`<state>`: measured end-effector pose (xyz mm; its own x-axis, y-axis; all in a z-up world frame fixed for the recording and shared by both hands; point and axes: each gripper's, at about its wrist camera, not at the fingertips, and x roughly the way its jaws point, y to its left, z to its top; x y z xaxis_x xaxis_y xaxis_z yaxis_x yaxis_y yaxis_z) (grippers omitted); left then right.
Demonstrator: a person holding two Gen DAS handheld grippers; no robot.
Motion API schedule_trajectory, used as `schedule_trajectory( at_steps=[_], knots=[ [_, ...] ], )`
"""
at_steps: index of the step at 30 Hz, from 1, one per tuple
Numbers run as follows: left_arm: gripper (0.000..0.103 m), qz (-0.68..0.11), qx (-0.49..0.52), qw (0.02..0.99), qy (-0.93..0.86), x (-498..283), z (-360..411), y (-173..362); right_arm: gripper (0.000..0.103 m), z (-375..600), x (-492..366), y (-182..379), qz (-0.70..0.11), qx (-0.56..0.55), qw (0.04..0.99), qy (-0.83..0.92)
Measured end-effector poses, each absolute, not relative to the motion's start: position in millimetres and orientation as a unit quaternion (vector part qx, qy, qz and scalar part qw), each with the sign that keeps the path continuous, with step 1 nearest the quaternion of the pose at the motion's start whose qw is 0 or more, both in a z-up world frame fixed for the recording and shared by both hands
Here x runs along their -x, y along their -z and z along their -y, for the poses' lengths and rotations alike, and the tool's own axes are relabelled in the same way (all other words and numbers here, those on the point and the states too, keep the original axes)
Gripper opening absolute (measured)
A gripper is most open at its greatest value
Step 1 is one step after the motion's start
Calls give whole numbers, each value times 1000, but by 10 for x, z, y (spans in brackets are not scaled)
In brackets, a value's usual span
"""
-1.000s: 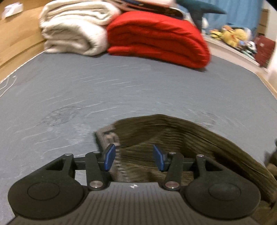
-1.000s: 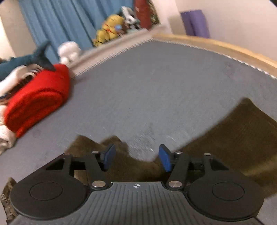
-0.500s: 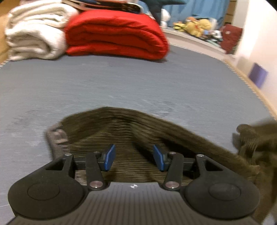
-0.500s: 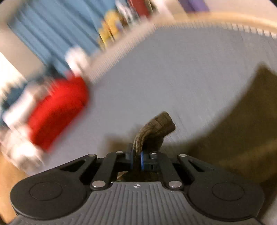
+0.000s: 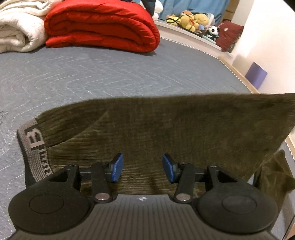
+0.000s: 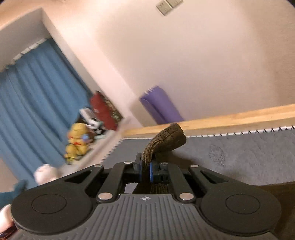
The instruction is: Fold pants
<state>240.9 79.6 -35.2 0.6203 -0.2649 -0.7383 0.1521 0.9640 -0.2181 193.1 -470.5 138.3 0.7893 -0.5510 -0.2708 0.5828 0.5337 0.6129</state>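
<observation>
Right wrist: right hand-held gripper (image 6: pixel 145 170) pinches pants (image 6: pixel 166 137) edge aloft (left hand-held gripper (image 5: pixel 142 169) agape, empty).

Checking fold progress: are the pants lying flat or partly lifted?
Partly lifted. The right gripper pinches the pants, raising one side off the mattress; the waistband end lies flat.

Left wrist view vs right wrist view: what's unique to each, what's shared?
Left wrist only: the open left hand-held gripper over the pants, their grey lettered waistband, the folded red blanket and the white blanket.

Right wrist only: the right hand-held gripper shut on a bunched piece of the pants, the wall outlet, the blue curtain.

Both: the olive pants, the grey quilted bed cover, yellow plush toys, the purple item by the wall.
</observation>
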Motion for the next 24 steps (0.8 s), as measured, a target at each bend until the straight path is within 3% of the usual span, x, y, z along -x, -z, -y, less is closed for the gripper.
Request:
schedule_trajectory(
  at_steps=[2, 3, 5, 7, 9, 13, 20, 22, 24],
  knots=[
    [52, -419, 68, 898, 116, -2421, -805, 363, 15, 4730, -2453, -1191, -64, -327, 891, 308],
    [52, -419, 68, 898, 117, -2419, -803, 357, 24, 4778, -2733, -1073, -100, -304, 906, 276],
    [52, -418, 63, 898, 120, -2404, -803, 344, 27, 4906, -3025, -840, -163, -316, 908, 222],
    [52, -416, 52, 900, 120, -2376, -808, 348, 48, 4965, -2979, -700, -164, -332, 904, 214],
    [52, -417, 51, 900, 115, -2378, -836, 357, 55, 4943, -2838, -561, -151, -305, 914, 220],
    [52, -412, 53, 905, 95, -2403, -912, 354, 55, 5107, -2406, -86, -169, -281, 910, 255],
    [52, -434, 90, 894, 63, -2474, -1178, 447, 53, 5367, -2344, 973, -327, -280, 871, 239],
    [52, -474, 81, 876, 45, -2513, -1212, 590, 35, 5360, -2360, 1024, -332, -205, 888, 244],
    [50, -500, 67, 863, 40, -2518, -1236, 731, 34, 5423, -2293, 979, -331, -217, 879, 266]
  ],
)
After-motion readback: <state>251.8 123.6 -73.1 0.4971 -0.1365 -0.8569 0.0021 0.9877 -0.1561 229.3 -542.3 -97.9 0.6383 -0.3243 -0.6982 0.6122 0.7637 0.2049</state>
